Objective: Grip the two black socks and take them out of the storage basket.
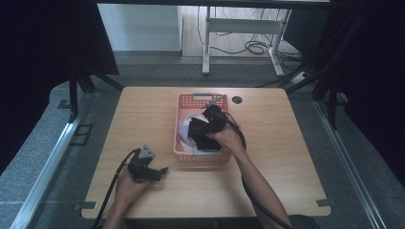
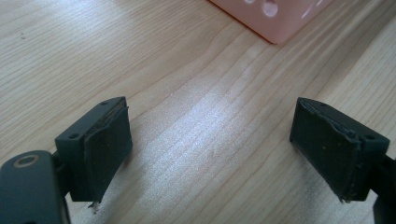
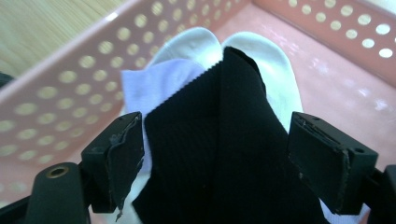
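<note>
1. The right hand-held gripper (image 3: 215, 158) hangs inside the pink perforated plastic basket (image 3: 60, 88), jaws apart around the black ribbed fabric sock (image 3: 219, 154), which lies on white socks (image 3: 275, 70). The pads look clear of it.
2. Closing there could pinch the white fabric too.
3. The left hand-held gripper (image 2: 210, 149) rests wide apart on the wooden bench (image 2: 140, 56), empty.

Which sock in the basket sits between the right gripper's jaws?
The black ribbed sock: it lies on top, between the open right gripper jaws. The white socks lie underneath it in the pink basket.
</note>
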The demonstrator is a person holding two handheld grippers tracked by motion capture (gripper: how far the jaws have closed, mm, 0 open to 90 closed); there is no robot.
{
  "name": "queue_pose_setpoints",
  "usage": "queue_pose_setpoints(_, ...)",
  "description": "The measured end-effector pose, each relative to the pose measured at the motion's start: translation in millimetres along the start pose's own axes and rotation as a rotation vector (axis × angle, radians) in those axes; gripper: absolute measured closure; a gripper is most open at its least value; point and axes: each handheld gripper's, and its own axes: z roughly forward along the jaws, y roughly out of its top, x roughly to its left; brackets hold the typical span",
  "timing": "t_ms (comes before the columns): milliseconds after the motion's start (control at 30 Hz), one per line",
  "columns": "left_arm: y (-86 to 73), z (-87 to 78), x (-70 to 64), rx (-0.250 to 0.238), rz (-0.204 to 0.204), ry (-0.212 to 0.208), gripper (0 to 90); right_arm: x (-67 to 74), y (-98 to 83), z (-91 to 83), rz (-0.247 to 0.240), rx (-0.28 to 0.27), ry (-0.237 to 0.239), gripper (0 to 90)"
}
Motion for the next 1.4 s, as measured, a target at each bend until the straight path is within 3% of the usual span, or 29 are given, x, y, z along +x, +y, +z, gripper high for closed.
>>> queue_pose_setpoints(200, 0.1, -0.1, 0.0, 0.001, 0.0, 0.0, 12.5, 1.5, 1.6, 17.3, -0.007, 0.069, -0.049, 21.2)
queue_pose_setpoints(233, 0.1, -0.1, 0.0, 0.001, 0.0, 0.0, 12.5, 1.9, 1.4, 19.0, -0.008, 0.079, -0.051, 25.8)
queue_pose_setpoints(267, 0.0, -0.1, 0.0, 0.001, 0.0, 0.0, 12.5, 3.1, 1.0, 20.7, -0.01, 0.086, -0.054, 44.8)
queue_pose_setpoints(300, 0.0, -0.1, 0.0, 0.001, 0.0, 0.0, 12.5, 3.1, 1.0, 20.7, -0.01, 0.086, -0.054, 44.8)
queue_pose_setpoints(333, 0.0, -0.1, 0.0, 0.001, 0.0, 0.0, 12.5, 5.0, 0.1, 20.7, -0.029, 0.103, -0.045, 59.3)
queue_pose_setpoints(367, 0.0, -0.1, 0.0, 0.001, 0.0, 0.0, 12.5, 5.0, 0.1, 20.7, -0.029, 0.103, -0.045, 59.3)
queue_pose_setpoints(400, 0.1, -0.1, 0.0, 0.002, 0.0, 0.001, 12.5, 5.5, -0.2, 19.1, -0.032, 0.099, -0.055, 67.4)
queue_pose_setpoints(500, 0.0, 0.0, 0.0, 0.0, 0.0, 0.0, 12.5, 4.1, 0.4, 7.7, -0.022, 0.049, -0.06, 78.4)
queue_pose_setpoints(800, 0.0, -0.1, -0.1, 0.0, 0.0, 0.001, 12.5, 3.7, 8.7, -20.5, -0.007, -0.032, -0.036, 80.3)
queue_pose_setpoints(1100, 0.0, 0.1, -0.2, -0.002, -0.002, 0.0, 12.5, 6.1, 20.0, -52.0, -0.035, -0.098, 0.002, 80.6)
queue_pose_setpoints(1400, 0.1, 0.0, -0.1, -0.001, -0.001, 0.002, 12.5, 4.8, 26.0, -90.7, -0.03, -0.168, -0.006, 80.7)
